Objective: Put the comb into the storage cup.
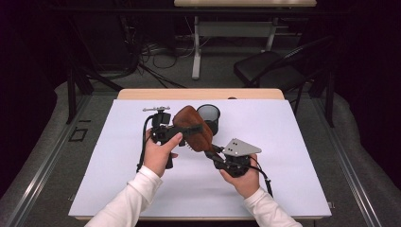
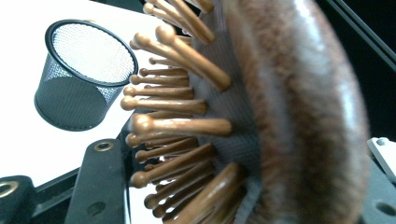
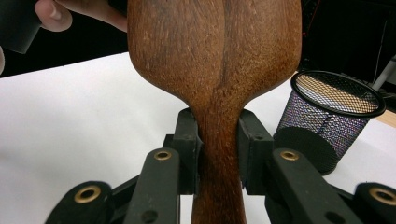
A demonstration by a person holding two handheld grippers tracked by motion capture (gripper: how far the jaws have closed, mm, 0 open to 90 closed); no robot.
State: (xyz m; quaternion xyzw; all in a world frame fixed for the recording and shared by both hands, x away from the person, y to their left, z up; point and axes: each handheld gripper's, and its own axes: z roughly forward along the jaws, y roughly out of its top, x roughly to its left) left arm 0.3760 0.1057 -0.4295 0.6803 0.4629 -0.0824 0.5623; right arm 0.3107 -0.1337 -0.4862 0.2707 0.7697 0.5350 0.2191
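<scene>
A brown wooden paddle hairbrush (image 1: pixel 187 118) is held above the white sheet (image 1: pixel 113 165) between both grippers. My right gripper (image 1: pixel 213 152) is shut on its narrow handle, and in the right gripper view the two pads squeeze the handle (image 3: pixel 218 154) from either side, with the smooth back of the head (image 3: pixel 215 60) rising above. My left gripper (image 1: pixel 196 131) reaches across the head from the left. In the left gripper view one jaw rests against the wooden bristle tips (image 2: pixel 177 126) and the other sits behind the rounded back (image 2: pixel 308 116).
A black mesh cup (image 1: pixel 209 116) stands upright on the sheet just behind the brush, seen close by in both gripper views (image 2: pixel 84 79) (image 3: pixel 329 116). Beyond the table's far wooden edge (image 1: pixel 198 93) are a dark chair (image 1: pixel 269 66) and cables on the floor.
</scene>
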